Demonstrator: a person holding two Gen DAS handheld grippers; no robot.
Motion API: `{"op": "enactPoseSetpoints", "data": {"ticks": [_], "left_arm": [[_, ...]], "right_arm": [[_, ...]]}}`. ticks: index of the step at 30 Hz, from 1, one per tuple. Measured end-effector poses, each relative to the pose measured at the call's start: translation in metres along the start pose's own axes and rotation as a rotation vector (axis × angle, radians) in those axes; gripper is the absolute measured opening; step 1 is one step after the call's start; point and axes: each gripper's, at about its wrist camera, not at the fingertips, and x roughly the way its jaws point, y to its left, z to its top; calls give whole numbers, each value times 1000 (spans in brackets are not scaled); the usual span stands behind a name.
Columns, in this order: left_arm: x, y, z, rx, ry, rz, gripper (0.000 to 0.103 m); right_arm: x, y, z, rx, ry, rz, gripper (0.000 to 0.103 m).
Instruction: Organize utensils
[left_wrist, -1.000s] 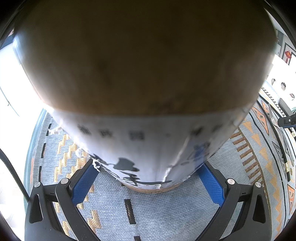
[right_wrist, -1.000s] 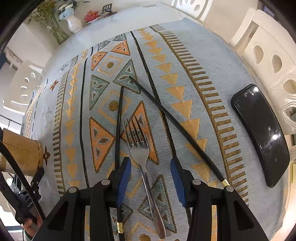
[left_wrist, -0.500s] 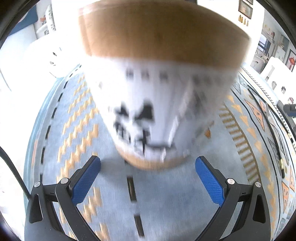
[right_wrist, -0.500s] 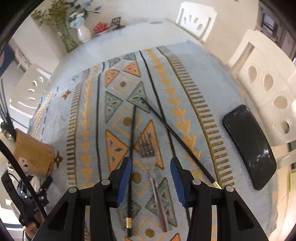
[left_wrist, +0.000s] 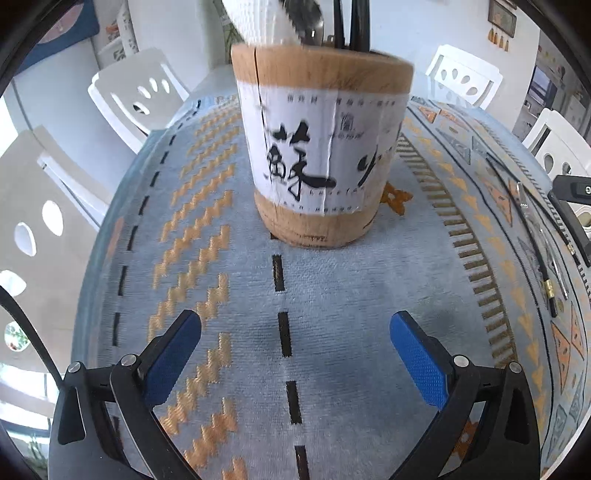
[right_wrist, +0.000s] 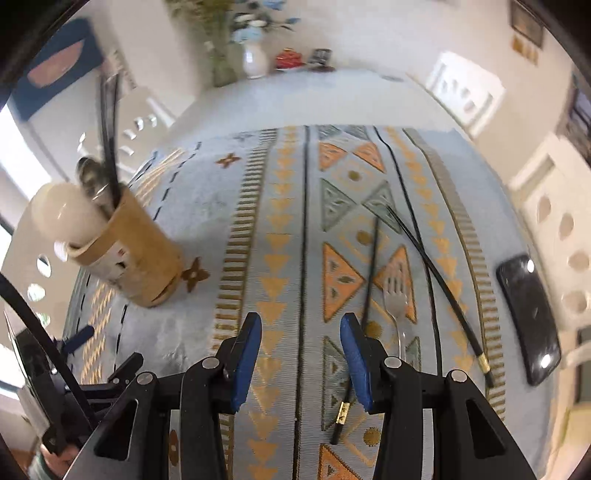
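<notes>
While the wooden utensil holder (left_wrist: 321, 147) stood upright on the patterned tablecloth (left_wrist: 332, 302), clear of the left gripper (left_wrist: 295, 354), that gripper's jaws were seen spread wide with nothing between them. The right gripper (right_wrist: 301, 358) was likewise seen parted and empty; a fork (right_wrist: 397, 306) and two black chopsticks (right_wrist: 439, 291) were seen lying just beside it.

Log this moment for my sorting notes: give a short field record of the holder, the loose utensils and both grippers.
holder: wooden utensil holder upright on the patterned tablecloth, with utensils inside
loose utensils: fork and two black chopsticks flat on the cloth
other: black phone near the table edge
left gripper: open, empty, short of the holder
right gripper: open, empty, fork to its right
</notes>
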Motion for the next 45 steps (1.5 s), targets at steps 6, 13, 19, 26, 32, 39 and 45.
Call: {"op": "enactPoseSetpoints", "data": {"ticks": [6,13,19,26,32,39,45], "left_arm": [[-8,-10,11,-1,-46,8,103],[13,-6,41,0,-98,-21,103],[25,-8,60,-18,-105,-50,103],[35,-11,69,-24,-114,-55,103],[41,-14,72,-12,-131,-40,103],[49,-6,75,-49,-125,-63,103],[47,-9,78,-38,-149,-52,97]], "right_arm": [[-3,-2,0,-34,-14,-15,45],[-7,-37,-3,63,-13,-42,45],[-10,-63,-3,137,-19,-56,45],[-9,-71,-5,149,-15,-73,45],[-3,-73,-6,129,0,-72,45],[17,-107,-17,220,83,-41,46],[35,-123,-24,260,122,-33,43]]}}
